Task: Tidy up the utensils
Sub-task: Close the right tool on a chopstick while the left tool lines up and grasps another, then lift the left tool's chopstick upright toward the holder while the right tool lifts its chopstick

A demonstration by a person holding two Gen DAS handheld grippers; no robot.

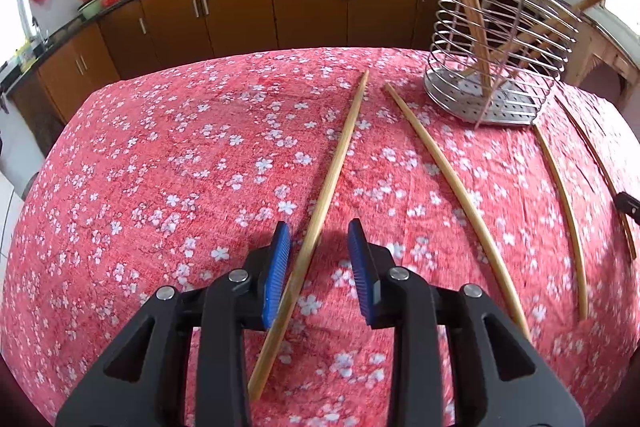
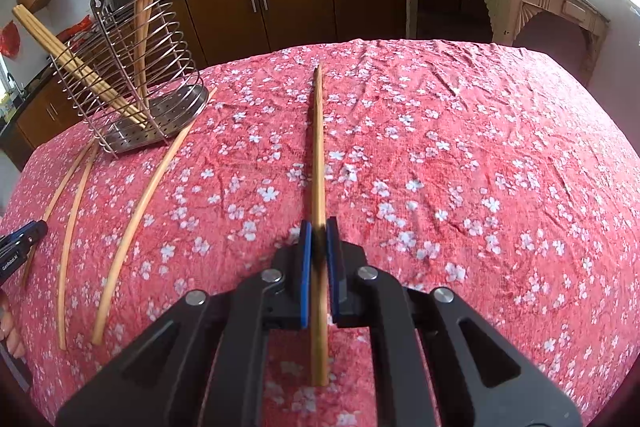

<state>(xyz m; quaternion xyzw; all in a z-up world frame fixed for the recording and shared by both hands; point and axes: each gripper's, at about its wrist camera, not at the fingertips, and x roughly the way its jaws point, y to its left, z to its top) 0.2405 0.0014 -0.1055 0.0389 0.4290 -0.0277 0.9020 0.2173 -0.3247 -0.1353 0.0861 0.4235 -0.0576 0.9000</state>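
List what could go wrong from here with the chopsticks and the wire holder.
1. The left gripper is open around a bamboo chopstick lying on the pink floral tablecloth; closing off-centre could push it aside.
2. The right gripper pinches its bamboo chopstick near one end, so the long free end may swing.
3. The steel wire utensil holder already holds leaning chopsticks; a knock might tip it.

text: "GenRobot.AI" | on: left gripper (image 2: 18, 247) body | view: right wrist
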